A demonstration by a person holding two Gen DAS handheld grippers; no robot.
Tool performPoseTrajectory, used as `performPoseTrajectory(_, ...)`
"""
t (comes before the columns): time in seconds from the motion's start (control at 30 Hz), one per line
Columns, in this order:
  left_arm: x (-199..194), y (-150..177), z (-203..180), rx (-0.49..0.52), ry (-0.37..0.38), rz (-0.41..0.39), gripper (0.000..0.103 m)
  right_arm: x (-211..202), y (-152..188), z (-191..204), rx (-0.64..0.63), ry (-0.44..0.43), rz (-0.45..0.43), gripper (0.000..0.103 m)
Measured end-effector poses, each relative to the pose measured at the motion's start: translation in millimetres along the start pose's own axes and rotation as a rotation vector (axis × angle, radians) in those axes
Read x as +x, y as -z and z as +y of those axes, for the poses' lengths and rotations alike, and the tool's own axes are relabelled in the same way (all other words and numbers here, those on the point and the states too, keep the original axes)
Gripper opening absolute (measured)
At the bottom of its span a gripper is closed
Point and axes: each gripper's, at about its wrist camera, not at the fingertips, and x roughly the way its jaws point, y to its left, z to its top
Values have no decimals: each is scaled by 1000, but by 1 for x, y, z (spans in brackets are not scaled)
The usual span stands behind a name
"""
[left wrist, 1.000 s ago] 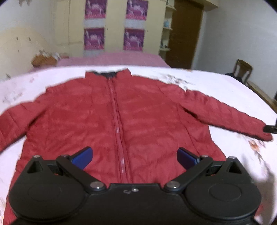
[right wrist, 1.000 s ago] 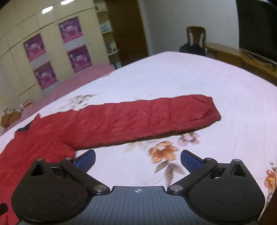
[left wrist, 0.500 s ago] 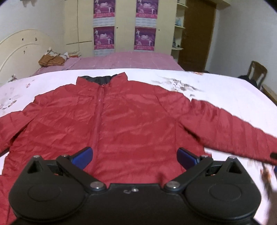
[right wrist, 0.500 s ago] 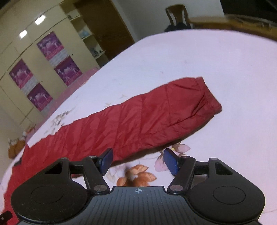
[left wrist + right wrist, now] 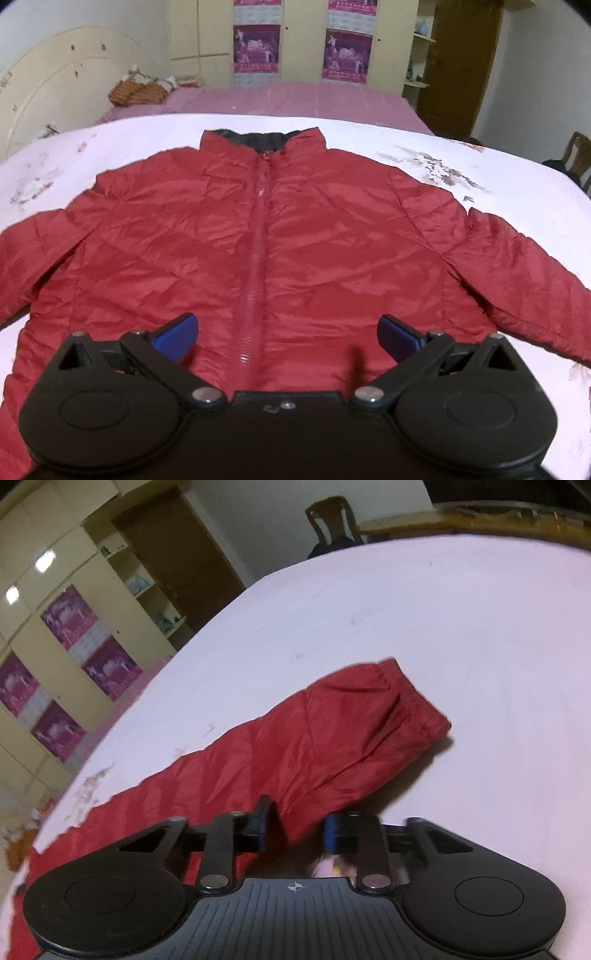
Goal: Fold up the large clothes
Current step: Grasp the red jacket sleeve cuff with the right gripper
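Jaws of the right gripper have just been closing and now stand narrow, with the near edge of the red sleeve between them; the left pad sits against the fabric, but motion blur hides whether the right pad presses it, so a firm pinch cannot be confirmed. Jaws of the left gripper stand wide, blue pads well apart, nothing between them but the lower front of the jacket below. Jacket lies flat, front up, on the bed, which has a white sheet with a flower print. Zip is closed and runs up the middle to a dark-lined collar at the far side. Both sleeves are spread outward; in the left wrist view they run off the frame to either side. In the right wrist view the sleeve lies diagonally across the sheet, cuff at the far end and slightly creased, resting on the sheet. Left gripper hangs over the hem region, straddling the zip line. Background: a pink bedcover beyond the white sheet, a wicker basket at its left end, cream cupboards with purple posters, a brown door and a wooden chair.
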Motion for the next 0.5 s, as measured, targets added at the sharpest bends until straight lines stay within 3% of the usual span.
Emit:
performPoseTrajectory(0.1, 5, -2, 21, 15, 10, -6, 103, -10, -1, 26, -129, 12, -54, 5)
performPoseTrajectory(0.27, 20, -9, 52, 44, 3, -6, 99, -40, 14, 102, -354, -70, -149, 5)
performPoseTrajectory(0.5, 18, -21, 112, -5, 70, -30, 96, -58, 88, 224, -634, -270, -97, 5)
